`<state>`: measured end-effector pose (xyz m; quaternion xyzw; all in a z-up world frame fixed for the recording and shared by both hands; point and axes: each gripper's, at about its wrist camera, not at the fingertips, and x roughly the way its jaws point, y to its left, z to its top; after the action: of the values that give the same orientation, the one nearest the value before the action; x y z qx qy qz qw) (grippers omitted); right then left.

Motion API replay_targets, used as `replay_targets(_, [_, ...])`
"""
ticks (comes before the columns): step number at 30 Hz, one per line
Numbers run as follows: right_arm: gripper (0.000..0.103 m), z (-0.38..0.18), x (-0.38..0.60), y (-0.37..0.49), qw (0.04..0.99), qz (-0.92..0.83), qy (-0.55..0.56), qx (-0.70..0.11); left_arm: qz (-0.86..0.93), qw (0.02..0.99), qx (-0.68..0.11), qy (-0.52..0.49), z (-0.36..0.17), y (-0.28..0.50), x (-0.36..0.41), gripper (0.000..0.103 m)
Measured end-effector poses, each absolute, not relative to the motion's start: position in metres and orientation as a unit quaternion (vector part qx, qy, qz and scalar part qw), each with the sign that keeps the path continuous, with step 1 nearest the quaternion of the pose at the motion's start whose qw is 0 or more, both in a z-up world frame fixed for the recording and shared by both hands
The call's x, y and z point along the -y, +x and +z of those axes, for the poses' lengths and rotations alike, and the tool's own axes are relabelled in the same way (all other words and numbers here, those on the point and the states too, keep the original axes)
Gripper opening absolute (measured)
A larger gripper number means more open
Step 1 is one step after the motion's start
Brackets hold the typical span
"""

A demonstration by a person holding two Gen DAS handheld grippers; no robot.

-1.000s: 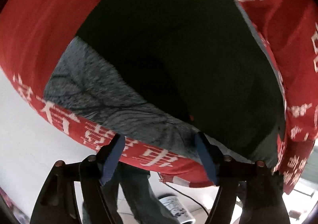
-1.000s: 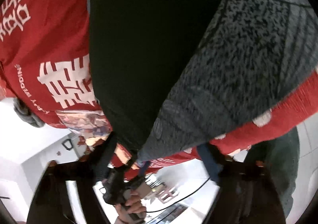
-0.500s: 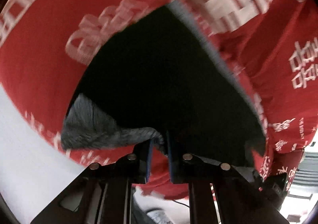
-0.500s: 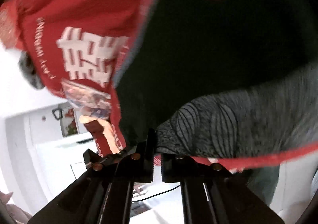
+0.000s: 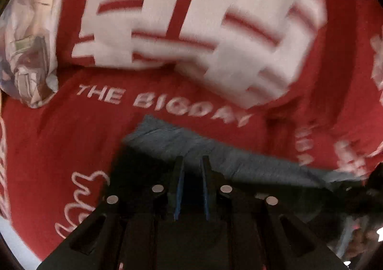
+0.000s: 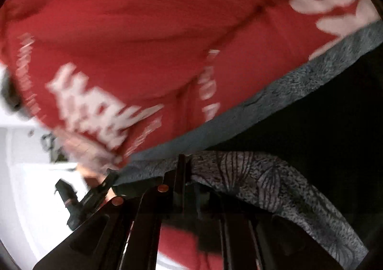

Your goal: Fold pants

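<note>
The pants (image 5: 239, 160) are black outside with a grey fleece inside, lying on a red blanket (image 5: 71, 131) with white lettering. My left gripper (image 5: 192, 169) is shut on a dark fold of the pants, and the grey edge runs off to the right beyond its fingertips. In the right wrist view the black pants (image 6: 323, 126) fill the right side, with a grey hem band (image 6: 287, 88). My right gripper (image 6: 191, 171) pinches the grey leaf-patterned lining (image 6: 275, 181); its jaws are opening, cloth still lies between them, and the fabric hides the right finger.
A pale printed pillow (image 5: 26, 54) lies on the blanket at the upper left. In the right wrist view the red blanket (image 6: 119, 18) spreads ahead, a hand (image 6: 93, 174) with the other gripper's black body (image 6: 79, 200) shows at the left, and white floor (image 6: 24, 174) lies beyond.
Both grippers went from open to shut on the pants' edge, then swept it across the blanket. The large white character now fills the left view, and less black cloth lies ahead.
</note>
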<state>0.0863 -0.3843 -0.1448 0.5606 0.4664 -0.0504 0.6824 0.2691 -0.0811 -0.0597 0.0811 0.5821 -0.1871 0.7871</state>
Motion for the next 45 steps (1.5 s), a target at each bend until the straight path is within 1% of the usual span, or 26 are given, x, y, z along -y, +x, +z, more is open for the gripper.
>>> replay_targets(1, [0.029,-0.156,0.383,0.092,0.672,-0.067,0.565,-0.475,-0.161,0.78,-0.597,0.098,-0.069,0.274,0.078,0.019])
replay_targets(2, [0.033,-0.158,0.382,0.092,0.674,-0.073,0.571,-0.463,-0.153,0.776,-0.605,0.089,-0.071,0.277,0.072,0.019])
replay_targets(3, [0.053,-0.154,0.379,0.092,0.678,-0.073,0.573,-0.455,-0.153,0.776,-0.608,0.069,-0.069,0.279,0.065,0.019])
replay_targets(4, [0.066,-0.146,0.375,0.094,0.683,-0.061,0.569,-0.454,-0.154,0.777,-0.608,0.063,-0.065,0.279,0.058,0.019])
replay_targets(5, [0.087,-0.136,0.37,0.094,0.689,-0.056,0.553,-0.465,-0.153,0.778,-0.604,0.076,-0.059,0.276,0.054,0.019])
replay_targets(9, [0.088,-0.09,0.352,0.072,0.716,-0.053,0.472,-0.512,-0.212,0.746,-0.613,0.153,-0.05,0.241,0.065,0.019])
replay_targets(12, [0.088,-0.067,0.358,0.024,0.726,-0.088,0.445,-0.517,-0.286,0.705,-0.62,0.191,-0.047,0.192,0.096,0.019])
replay_targets(15, [0.088,-0.062,0.379,-0.04,0.709,-0.156,0.447,-0.523,-0.365,0.655,-0.624,0.219,-0.051,0.139,0.144,0.019])
replay_targets(19, [0.088,-0.067,0.415,-0.139,0.672,-0.225,0.461,-0.534,-0.443,0.596,-0.633,0.22,-0.054,0.073,0.224,0.019])
replay_targets(23, [0.088,-0.081,0.441,-0.227,0.637,-0.271,0.477,-0.541,-0.473,0.571,-0.628,0.236,-0.058,0.013,0.3,0.02])
replay_targets(24, [0.088,-0.087,0.447,-0.251,0.626,-0.276,0.492,-0.538,-0.464,0.57,-0.633,0.244,-0.062,0.001,0.318,0.024])
replay_targets(25, [0.088,-0.091,0.452,-0.267,0.62,-0.277,0.502,-0.535,-0.453,0.574,-0.636,0.248,-0.065,-0.007,0.33,0.036])
replay_targets(26, [0.088,-0.095,0.456,-0.284,0.614,-0.274,0.514,-0.533,-0.439,0.585,-0.634,0.252,-0.066,-0.015,0.339,0.067])
replay_targets(27, [0.088,-0.1,0.458,-0.294,0.607,-0.269,0.524,-0.532,-0.422,0.603,-0.626,0.258,-0.066,-0.023,0.347,0.085])
replay_targets(30, [0.088,-0.117,0.461,-0.327,0.586,-0.234,0.563,-0.533,-0.397,0.61,-0.632,0.264,-0.073,-0.038,0.364,0.085])
replay_targets(33, [0.088,-0.14,0.463,-0.338,0.577,-0.183,0.589,-0.535,-0.373,0.618,-0.64,0.265,-0.076,-0.037,0.368,0.087])
replay_targets(35, [0.088,-0.15,0.469,-0.342,0.579,-0.149,0.608,-0.522,-0.37,0.614,-0.65,0.252,-0.072,-0.036,0.373,0.087])
replay_targets(38, [0.085,-0.156,0.474,-0.345,0.582,-0.115,0.633,-0.498,-0.374,0.602,-0.668,0.228,-0.066,-0.036,0.377,0.087])
replay_targets(40, [0.084,-0.163,0.478,-0.347,0.574,-0.103,0.643,-0.497,-0.382,0.584,-0.683,0.216,-0.067,-0.037,0.379,0.087])
replay_targets(41, [0.08,-0.166,0.481,-0.351,0.568,-0.099,0.651,-0.493,-0.381,0.575,-0.691,0.216,-0.071,-0.039,0.38,0.087])
replay_targets(43, [0.064,-0.171,0.485,-0.356,0.552,-0.101,0.667,-0.49,-0.381,0.554,-0.707,0.22,-0.081,-0.046,0.386,0.086])
replay_targets(44, [0.028,-0.174,0.489,-0.363,0.543,-0.102,0.676,-0.487,-0.381,0.542,-0.716,0.22,-0.087,-0.048,0.391,0.08])
replay_targets(45, [0.01,-0.174,0.49,-0.369,0.536,-0.094,0.697,-0.467,-0.379,0.532,-0.727,0.215,-0.093,-0.05,0.394,0.06])
